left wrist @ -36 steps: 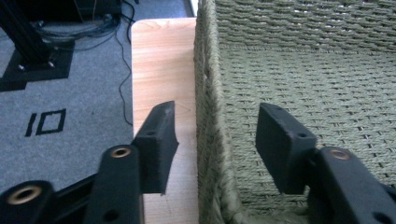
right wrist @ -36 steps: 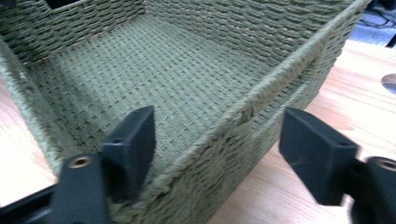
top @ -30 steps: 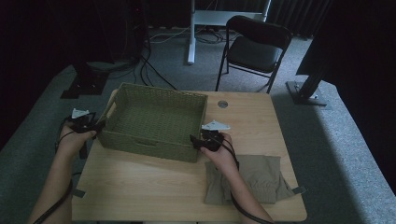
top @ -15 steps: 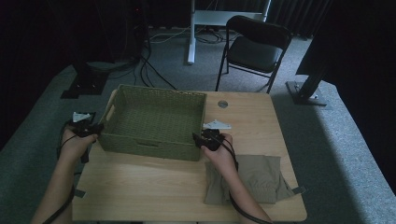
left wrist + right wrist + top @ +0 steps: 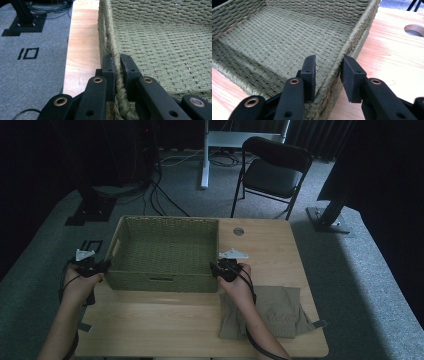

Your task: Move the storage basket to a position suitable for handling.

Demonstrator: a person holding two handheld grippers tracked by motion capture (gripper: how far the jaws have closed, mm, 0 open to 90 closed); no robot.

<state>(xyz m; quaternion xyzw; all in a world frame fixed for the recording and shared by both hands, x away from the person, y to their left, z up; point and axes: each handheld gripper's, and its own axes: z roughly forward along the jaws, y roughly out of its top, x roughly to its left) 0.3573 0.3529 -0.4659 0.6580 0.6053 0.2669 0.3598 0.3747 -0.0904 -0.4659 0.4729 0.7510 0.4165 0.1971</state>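
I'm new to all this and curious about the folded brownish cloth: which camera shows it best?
The high view: the folded cloth lies whole on the table at its near right, partly under the person's right forearm. The two gripper views look along their jaws at the woven basket rim and give nothing of the cloth.

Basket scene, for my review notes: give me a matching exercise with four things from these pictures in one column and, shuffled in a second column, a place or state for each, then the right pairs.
Column one:
1. left gripper
2. right gripper
3. folded cloth
4. round hole in the table top

Column two:
A. lies on the table's near right corner
B. jaws astride the basket's right rim, a gap at the outer pad
C. sits beyond the basket's right side
D. jaws clamped on the basket's left rim

Pairs: 1-D, 2-B, 3-A, 4-C
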